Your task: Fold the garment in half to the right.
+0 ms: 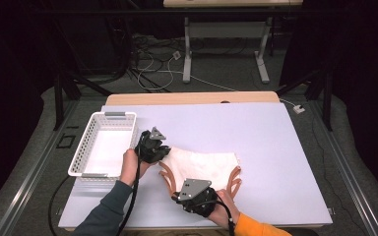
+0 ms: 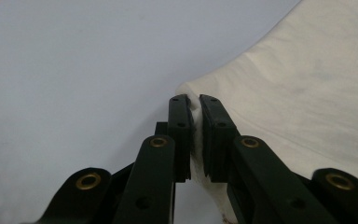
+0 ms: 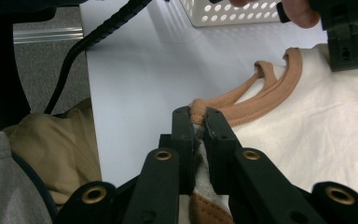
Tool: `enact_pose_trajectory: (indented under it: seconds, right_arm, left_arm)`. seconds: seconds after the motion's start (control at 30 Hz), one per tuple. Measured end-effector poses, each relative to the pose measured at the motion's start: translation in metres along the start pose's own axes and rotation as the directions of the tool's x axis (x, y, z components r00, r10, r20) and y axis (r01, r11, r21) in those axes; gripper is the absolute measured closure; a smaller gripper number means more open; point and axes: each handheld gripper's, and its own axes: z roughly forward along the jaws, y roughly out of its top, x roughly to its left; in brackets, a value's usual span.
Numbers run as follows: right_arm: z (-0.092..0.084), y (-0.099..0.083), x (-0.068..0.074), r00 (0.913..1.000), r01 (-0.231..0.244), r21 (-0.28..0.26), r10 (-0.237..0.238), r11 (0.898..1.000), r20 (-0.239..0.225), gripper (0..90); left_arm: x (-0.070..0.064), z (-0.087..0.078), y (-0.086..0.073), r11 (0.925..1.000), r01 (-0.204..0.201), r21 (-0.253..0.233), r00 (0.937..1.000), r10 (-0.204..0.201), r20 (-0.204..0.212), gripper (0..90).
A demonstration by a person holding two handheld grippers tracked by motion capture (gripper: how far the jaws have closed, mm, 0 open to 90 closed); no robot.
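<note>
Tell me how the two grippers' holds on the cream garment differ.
The left gripper pinches a plain cream corner of the cream cloth garment with orange-brown trim, on the side near the white perforated plastic basket. The right gripper clamps the orange-brown trimmed edge, nearer the person. Both are shut on fabric over the white table.

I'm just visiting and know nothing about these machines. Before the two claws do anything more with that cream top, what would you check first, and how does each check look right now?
1. Left gripper shut on the cream top: ok, a plain corner is pinched between its jaws.
2. Right gripper shut on the top: ok, it clamps the brown trim.
3. Top lying flat between the two grips: cannot tell, the straps near the right gripper are bunched.
4. Basket free to take something: ok, nothing lies inside it.
5. Path from the top to the basket free: ok, bare table lies between them.
6. Cable away from the top: ok, it trails back along the sleeve.
</note>
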Motion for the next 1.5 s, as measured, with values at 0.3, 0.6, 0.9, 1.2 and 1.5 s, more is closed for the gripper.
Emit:
enact_pose_trajectory:
  seconds: [0.3, 0.6, 0.9, 1.2, 1.5]
  right_arm:
    - [-0.012, 0.0, 0.001, 0.9997, 0.002, -0.009, -0.001, 1.0, 0.026, 84.5]
    - [-0.021, -0.006, -0.003, 0.9992, -0.021, -0.014, 0.021, 1.0, 0.034, 84.4]
    - [-0.034, -0.018, -0.007, 0.9967, -0.051, -0.013, 0.052, 0.999, 0.062, 84.5]
    - [-0.052, -0.036, -0.015, 0.9895, -0.095, -0.002, 0.094, 0.996, 0.109, 84.4]
    - [-0.065, -0.055, -0.02, 0.9806, -0.137, 0.024, 0.132, 0.99, 0.145, 84.3]
  left_arm:
    - [-0.009, -0.001, 0.021, 0.999, -0.044, -0.009, 0.9988, 0.044, 0.023, 83.8]
    - [-0.021, 0.01, 0.038, 0.9972, -0.074, -0.007, 0.996, 0.074, 0.05, 83.5]
    - [-0.033, 0.023, 0.053, 0.9932, -0.117, 0.002, 0.9907, 0.116, 0.071, 83.6]
    - [-0.045, 0.036, 0.072, 0.9866, -0.163, -0.004, 0.9826, 0.163, 0.089, 83.6]
    - [-0.061, 0.052, 0.087, 0.9787, -0.205, 0.004, 0.973, 0.204, 0.108, 83.6]
